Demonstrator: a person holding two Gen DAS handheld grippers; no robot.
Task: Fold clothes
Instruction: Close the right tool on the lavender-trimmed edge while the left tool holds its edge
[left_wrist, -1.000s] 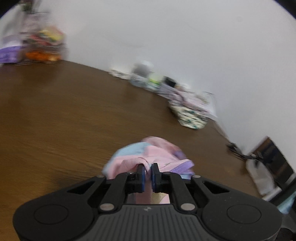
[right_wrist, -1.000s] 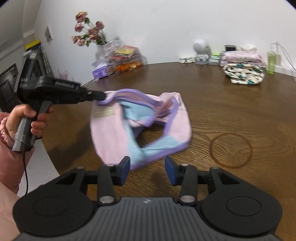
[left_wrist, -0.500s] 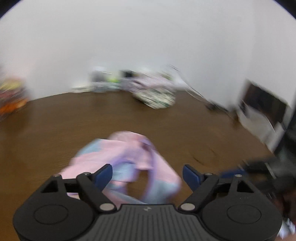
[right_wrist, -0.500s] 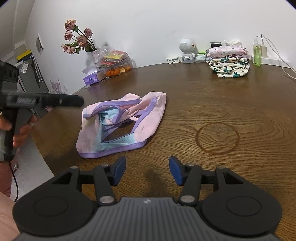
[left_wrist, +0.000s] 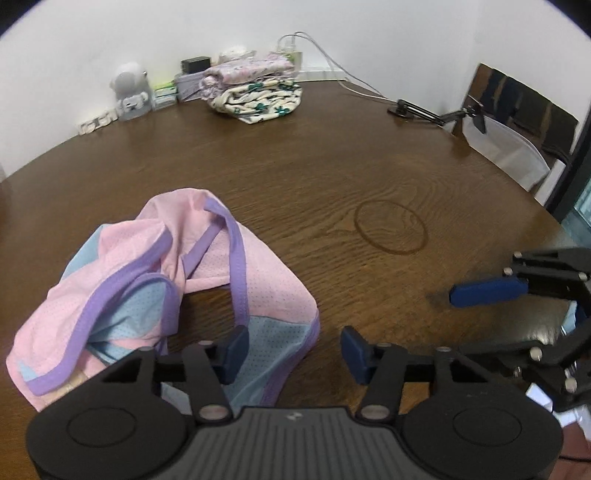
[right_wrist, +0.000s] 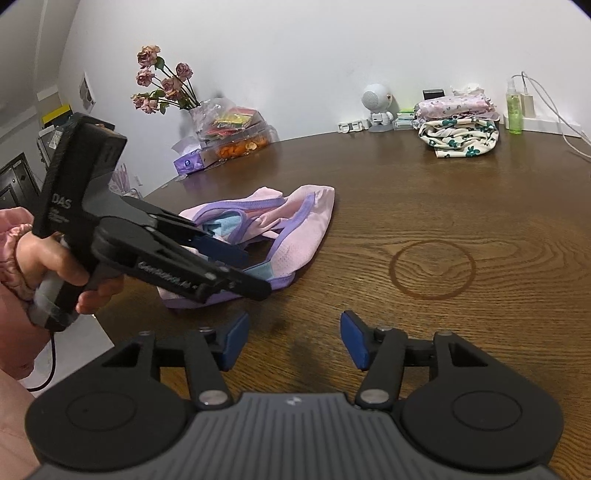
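Both tools, left (left_wrist: 291, 349) and right (right_wrist: 291, 339), gape; underwear (left_wrist: 192, 280) apparently lies free.

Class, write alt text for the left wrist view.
The open left gripper hovers over a crumpled pink, blue and purple mesh garment on a brown wooden table. The right gripper enters from the right; folded floral clothes sit far back.

Wooden table (left_wrist: 303, 155), dark brown, rounded edge, with a ring-shaped mark (right_wrist: 433, 268) in the grain. White wall (right_wrist: 295, 48) behind. Along the far edge: dried roses (right_wrist: 159, 79), box of snacks (right_wrist: 236, 138), small white robot figure (right_wrist: 376, 107), green bottle (right_wrist: 514, 107), white cable (left_wrist: 332, 70). Dark chair (left_wrist: 517, 107) at the table's side.
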